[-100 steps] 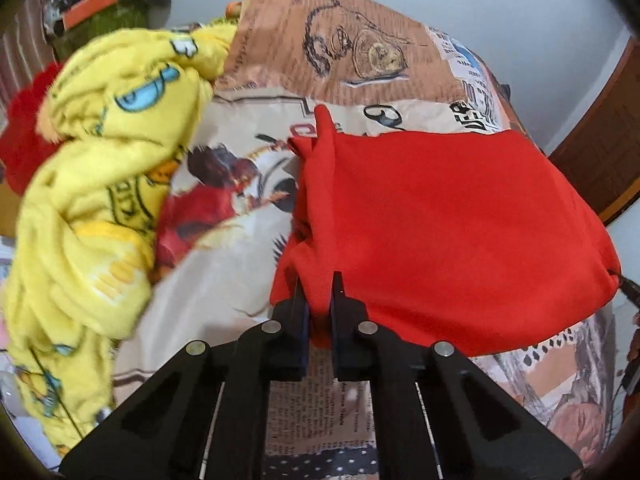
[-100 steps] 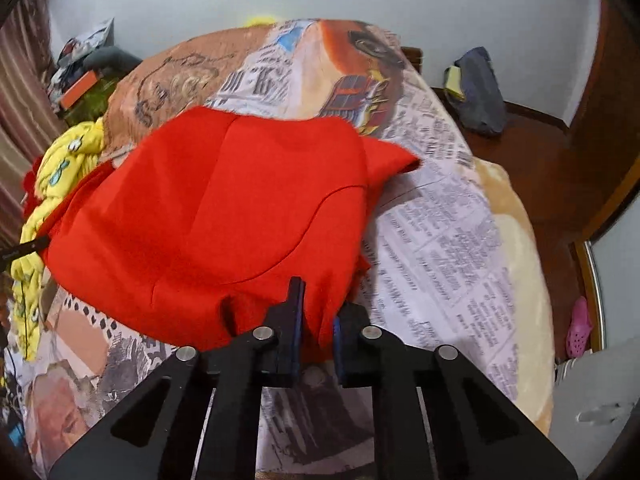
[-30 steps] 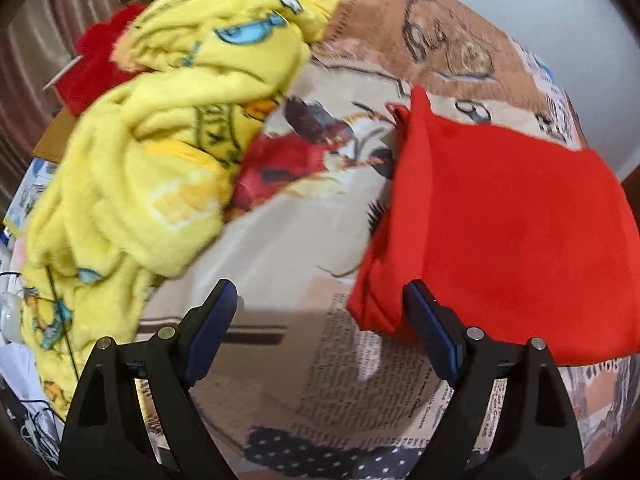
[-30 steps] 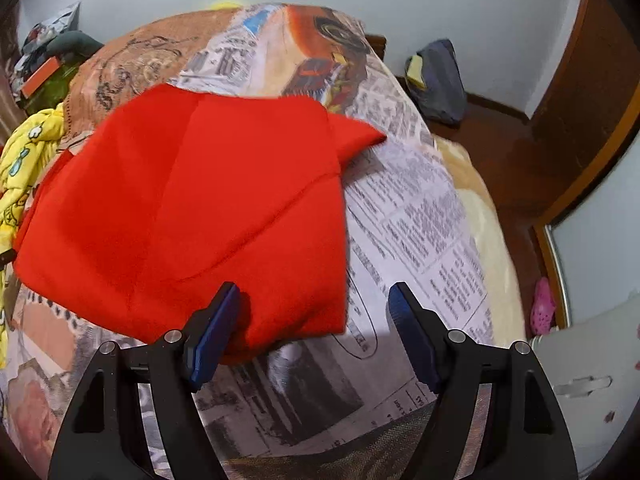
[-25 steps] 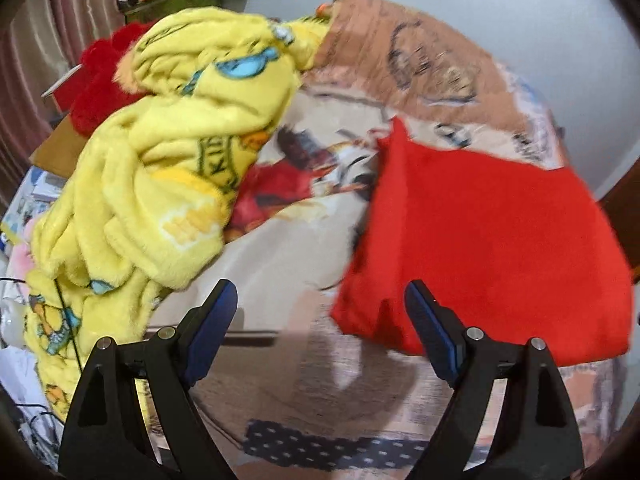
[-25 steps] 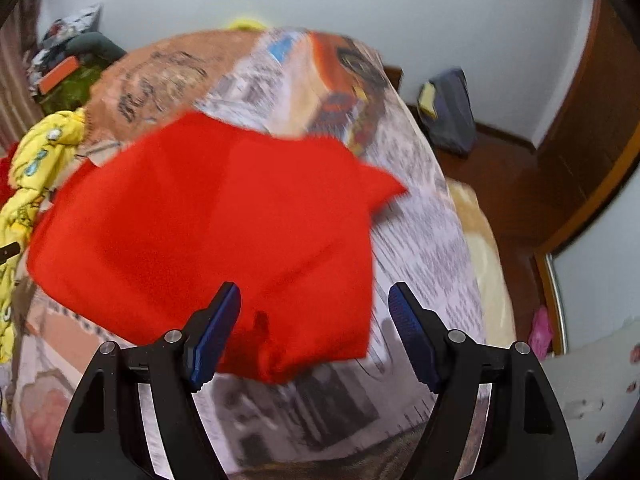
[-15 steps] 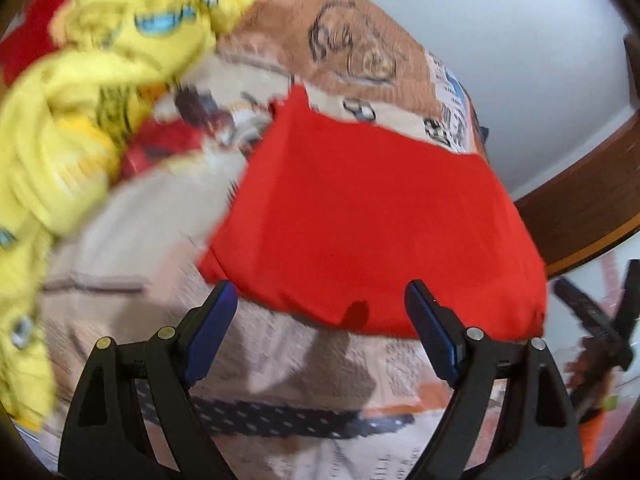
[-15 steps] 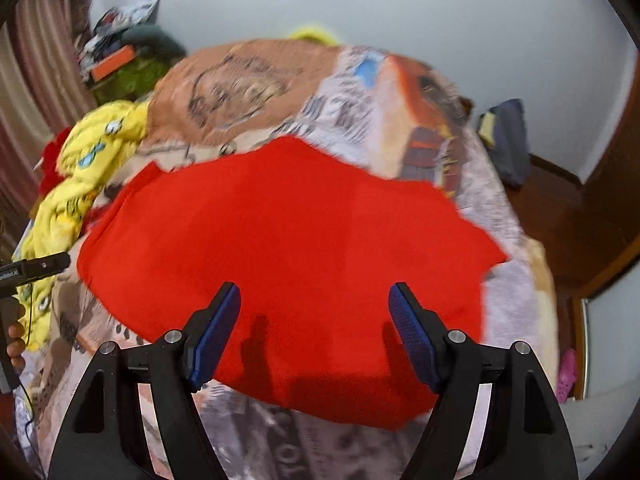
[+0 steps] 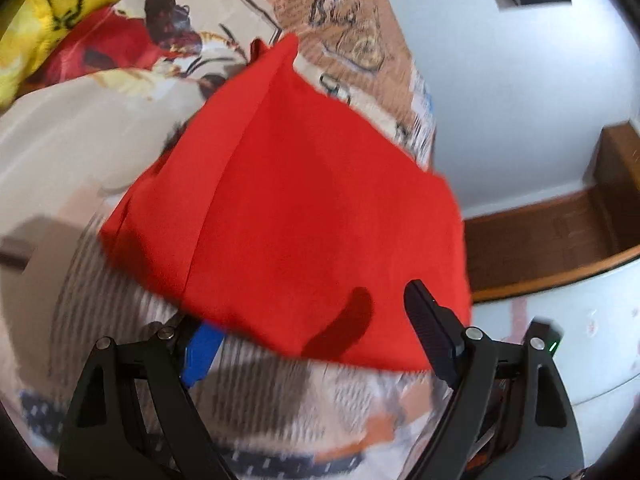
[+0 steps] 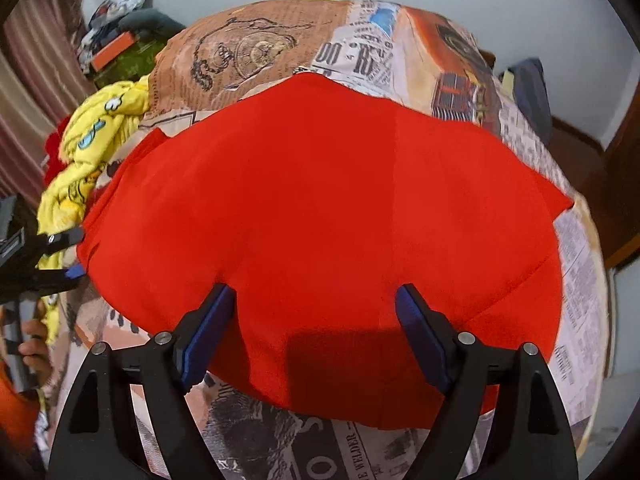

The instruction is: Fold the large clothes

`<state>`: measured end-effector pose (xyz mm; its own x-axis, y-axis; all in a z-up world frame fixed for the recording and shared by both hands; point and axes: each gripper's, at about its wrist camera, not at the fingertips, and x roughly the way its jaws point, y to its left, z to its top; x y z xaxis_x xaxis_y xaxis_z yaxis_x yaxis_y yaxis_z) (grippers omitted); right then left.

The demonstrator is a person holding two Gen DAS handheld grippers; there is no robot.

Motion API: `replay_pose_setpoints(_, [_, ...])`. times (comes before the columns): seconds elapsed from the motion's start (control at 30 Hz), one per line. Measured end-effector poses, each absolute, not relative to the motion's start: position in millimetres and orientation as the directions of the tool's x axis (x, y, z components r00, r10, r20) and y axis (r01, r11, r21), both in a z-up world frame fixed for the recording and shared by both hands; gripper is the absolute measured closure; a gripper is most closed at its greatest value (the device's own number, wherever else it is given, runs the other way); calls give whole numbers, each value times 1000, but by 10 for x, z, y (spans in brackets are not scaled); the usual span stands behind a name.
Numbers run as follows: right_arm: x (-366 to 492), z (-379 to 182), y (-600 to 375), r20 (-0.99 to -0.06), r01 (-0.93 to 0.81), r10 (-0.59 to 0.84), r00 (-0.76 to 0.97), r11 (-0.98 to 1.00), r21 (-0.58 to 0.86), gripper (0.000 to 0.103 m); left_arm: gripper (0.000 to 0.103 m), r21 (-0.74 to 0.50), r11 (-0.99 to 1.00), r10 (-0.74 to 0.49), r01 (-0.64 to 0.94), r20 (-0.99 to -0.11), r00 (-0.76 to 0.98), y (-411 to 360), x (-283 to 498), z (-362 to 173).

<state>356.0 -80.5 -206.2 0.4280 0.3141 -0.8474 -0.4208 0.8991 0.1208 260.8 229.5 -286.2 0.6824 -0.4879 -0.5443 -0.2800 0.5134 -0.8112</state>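
A folded red garment (image 10: 320, 208) lies flat on the bed with the newspaper-print cover (image 10: 580, 264). In the left wrist view the red garment (image 9: 296, 208) fills the middle. My left gripper (image 9: 308, 344) is open and empty, over the garment's near edge. My right gripper (image 10: 316, 328) is open and empty, with its jaws wide apart over the garment's near edge. The left gripper also shows at the left edge of the right wrist view (image 10: 60, 254).
A crumpled yellow cartoon blanket (image 10: 88, 152) lies on the bed to the left of the garment, and it shows in the left wrist view (image 9: 60, 0). A dark bag (image 10: 528, 92) sits on the wooden floor at the right. A wooden door frame (image 9: 560, 240) stands beyond the bed.
Both grippers let go of the red garment and opened. The left gripper has swung right toward the garment's near edge. The right gripper has moved left to face its middle.
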Motion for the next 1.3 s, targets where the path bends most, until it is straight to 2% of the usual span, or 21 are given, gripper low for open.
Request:
replay_pose_setpoints(0.17, [3536,-2069,-785,-847,-416,318,426,900,129,22,19,-853,435,-426,-289,-478,768,2424,2835,-2915])
replay_pose_setpoints(0.27, [3538,-2055,-784,-849,-412,313,427,902,125,22,31,-823,460,-367,-333,-518,773,2501,2956,-2926])
replay_pose_setpoints(0.3, [3539,-2048,-782,-850,-412,309,426,903,122,22,43,-795,484,-338,-366,-556,759,2510,3027,-2933])
replay_pose_setpoints(0.33, [3546,-2038,-783,-852,-411,306,424,904,120,22,59,-771,501,-321,-394,-588,743,2518,3089,-2960])
replay_pose_setpoints(0.37, [3553,-2023,-781,-854,-410,304,422,904,119,22,68,-750,515,-311,-415,-615,725,2545,3122,-2986])
replay_pose_setpoints(0.4, [3563,-2005,-790,-854,-411,306,421,903,121,22,82,-739,515,-312,-434,-633,709,2579,3161,-3002])
replay_pose_setpoints(0.5, [3571,-1905,-752,-850,-421,291,440,903,91,22,93,-779,474,-339,-411,-592,731,2667,3119,-2962])
replay_pose_setpoints(0.67, [3588,-1698,-557,-824,-466,278,494,885,19,22,97,-810,520,-303,-271,-471,828,2705,2924,-2274])
replay_pose_setpoints(0.87, [3651,-1648,-160,-822,-529,340,456,846,56,22,99,-774,612,-256,-162,-387,886,2568,2823,-1491])
replay_pose_setpoints(1.0, [3669,-1887,143,-856,-577,357,375,812,86,22,99,-734,666,-240,-130,-376,895,2394,2859,-1221])
replay_pose_setpoints(1.1, [3656,-2060,265,-881,-597,317,351,800,50,18,99,-676,723,-223,-142,-422,878,2206,2958,-1160])
replay_pose_setpoints(1.2, [3613,-2072,258,-881,-634,311,355,773,18,17,99,-640,755,-222,-143,-456,862,2013,3052,-1111])
replay_pose_setpoints(1.3, [3609,-1941,47,-874,-626,345,343,778,62,19,99,-647,753,-251,-119,-451,856,1831,3161,-1059])
